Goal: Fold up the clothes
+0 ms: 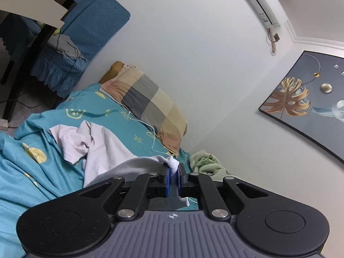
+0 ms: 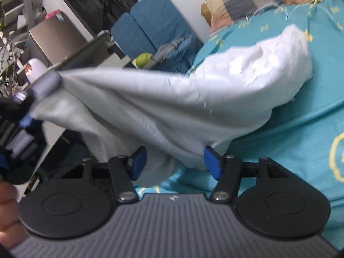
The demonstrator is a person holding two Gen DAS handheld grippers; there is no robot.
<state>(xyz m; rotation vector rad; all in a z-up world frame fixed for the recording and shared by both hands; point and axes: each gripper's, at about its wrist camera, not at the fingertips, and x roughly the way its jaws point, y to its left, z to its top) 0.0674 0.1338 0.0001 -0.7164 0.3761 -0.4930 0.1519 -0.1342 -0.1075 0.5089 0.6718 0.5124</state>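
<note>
A white garment [image 1: 103, 144] lies crumpled on the teal bedsheet [image 1: 32, 172]. My left gripper [image 1: 173, 175] is shut on one edge of it, with white fabric pinched between the blue pads [image 1: 168, 179]. In the right wrist view the same garment [image 2: 172, 99] stretches from the bed up to the left gripper [image 2: 28, 107] at the far left, lifted off the sheet. My right gripper [image 2: 174, 161] stands open with its blue pads [image 2: 211, 161] on either side of a hanging fold of the garment. Whether the pads touch the cloth I cannot tell.
A checked pillow [image 1: 148, 105] lies against the white wall, with a green cloth [image 1: 204, 163] beside it. A blue chair [image 2: 150, 28] and a dark table [image 1: 28, 13] stand beyond the bed. A person's hand [image 2: 8, 215] shows at the lower left.
</note>
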